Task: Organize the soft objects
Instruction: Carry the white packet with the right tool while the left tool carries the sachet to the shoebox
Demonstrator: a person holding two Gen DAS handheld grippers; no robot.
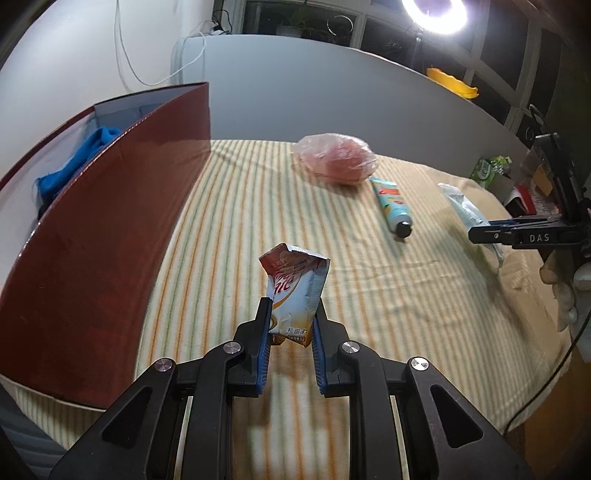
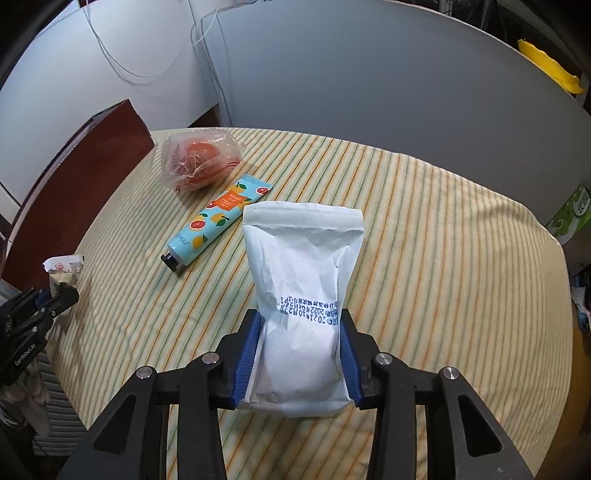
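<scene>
Left wrist view: the left gripper (image 1: 291, 317) is clenched on a sachet (image 1: 293, 291), lifted above the striped desk (image 1: 229, 206). Carry it over the red box (image 1: 92, 236) wall before release.

Right wrist view: the right gripper (image 2: 301, 332) grasps a white pouch (image 2: 301, 288); keep it clear of the tube (image 2: 218, 221) and bagged ball (image 2: 201, 160). Open cloth lies to its right.

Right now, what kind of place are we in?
Probably a room at home, set up for recording: a table under a striped cloth, a ring light before dark windows, and a hand cream tube among household bits.
</scene>
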